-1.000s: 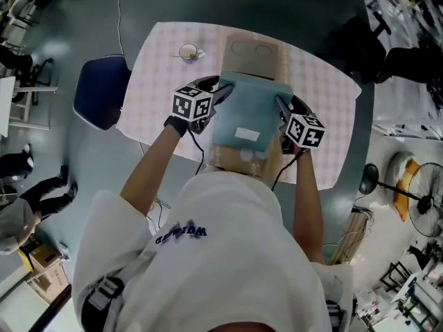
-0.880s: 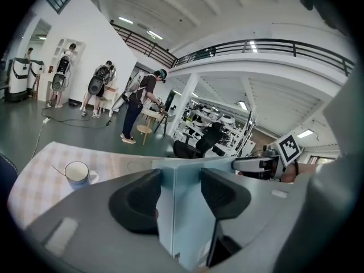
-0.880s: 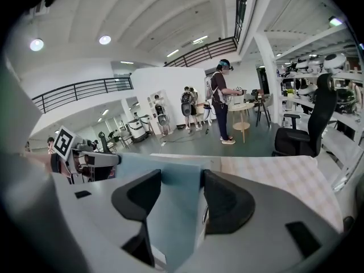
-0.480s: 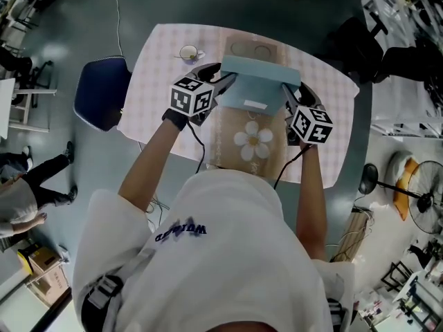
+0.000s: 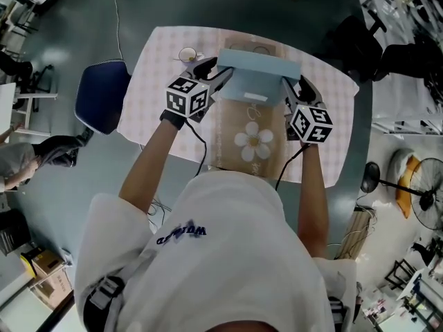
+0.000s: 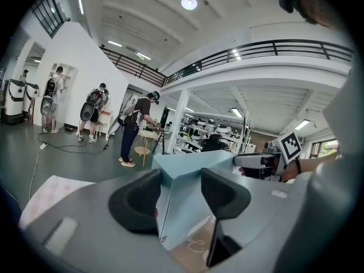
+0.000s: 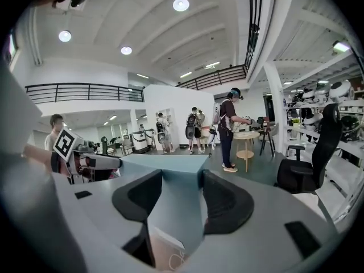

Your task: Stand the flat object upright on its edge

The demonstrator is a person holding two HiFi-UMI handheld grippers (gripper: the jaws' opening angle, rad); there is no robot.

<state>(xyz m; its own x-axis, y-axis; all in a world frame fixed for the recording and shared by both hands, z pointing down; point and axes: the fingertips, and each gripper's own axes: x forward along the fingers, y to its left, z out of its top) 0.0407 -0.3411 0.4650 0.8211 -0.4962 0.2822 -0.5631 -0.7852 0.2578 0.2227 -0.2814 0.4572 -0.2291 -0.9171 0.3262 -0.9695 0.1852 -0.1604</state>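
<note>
A flat light-blue box [image 5: 257, 77] stands tilted up on its long edge at the far end of a brown mat [image 5: 252, 159] printed with a flower. My left gripper [image 5: 220, 75] is shut on the box's left end, and the box [image 6: 187, 192] fills the gap between its pads in the left gripper view. My right gripper [image 5: 287, 88] is shut on the right end, its jaws having just closed a little tighter on the box [image 7: 173, 203]. Each gripper view shows the other gripper at the far end of the box.
The mat lies on a pale checked table [image 5: 156, 88]. A small cup [image 5: 188, 52] stands at the far left of it, close to the left gripper. A blue chair [image 5: 102, 92] stands left of the table. People stand in the hall behind.
The box has swung up from lying flat over the mat to nearly upright at its far end. Both grippers rose with it. The flower print is uncovered.
</note>
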